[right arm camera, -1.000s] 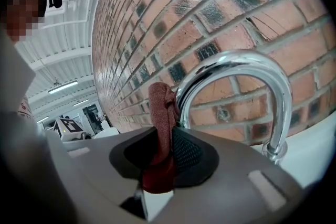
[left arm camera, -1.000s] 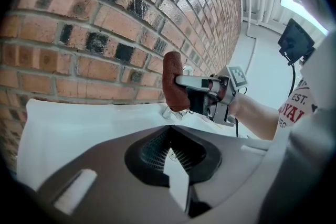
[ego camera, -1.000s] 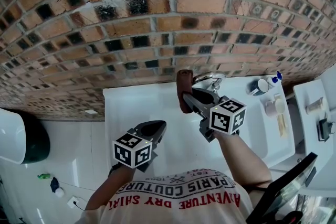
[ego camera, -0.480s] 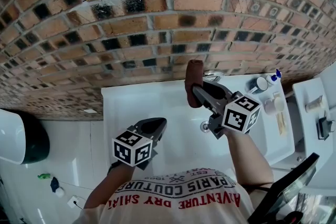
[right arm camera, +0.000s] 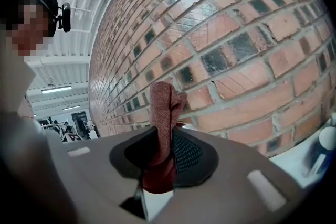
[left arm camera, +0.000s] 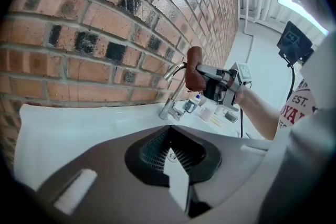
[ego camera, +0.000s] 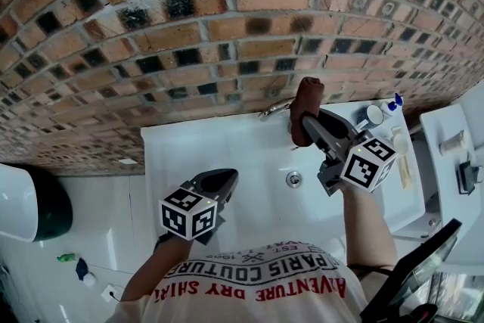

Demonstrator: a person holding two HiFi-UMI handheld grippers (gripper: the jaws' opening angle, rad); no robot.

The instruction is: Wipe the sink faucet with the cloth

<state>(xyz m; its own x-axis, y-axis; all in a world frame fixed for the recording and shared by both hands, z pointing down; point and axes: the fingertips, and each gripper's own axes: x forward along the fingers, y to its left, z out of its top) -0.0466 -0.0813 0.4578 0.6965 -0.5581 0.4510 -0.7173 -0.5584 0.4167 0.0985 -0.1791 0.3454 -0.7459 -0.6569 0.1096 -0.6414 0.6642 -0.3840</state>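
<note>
A rust-red cloth [ego camera: 305, 110] is rolled upright, and my right gripper [ego camera: 311, 125] is shut on it. It hangs over the back of the white sink [ego camera: 189, 155], just right of the chrome faucet [ego camera: 273, 110]. In the right gripper view the cloth [right arm camera: 163, 113] sticks up from between the jaws against the brick wall. My left gripper [ego camera: 218, 181] hovers low over the sink's near left part, shut with nothing in it. From the left gripper view [left arm camera: 170, 150] the faucet [left arm camera: 172, 94] curves up beside the cloth [left arm camera: 194, 67]; whether they touch is unclear.
The brick wall [ego camera: 189, 34] rises right behind the sink. A drain [ego camera: 293, 178] sits mid-basin. Cups and a small bottle [ego camera: 374, 120] stand on the sink's right ledge. A white shelf [ego camera: 452, 155] lies to the right, and a dark round bin [ego camera: 34, 202] at far left.
My right gripper has carried the cloth rightward and toward the wall, from the faucet's left side to its right side. The left gripper has stayed put.
</note>
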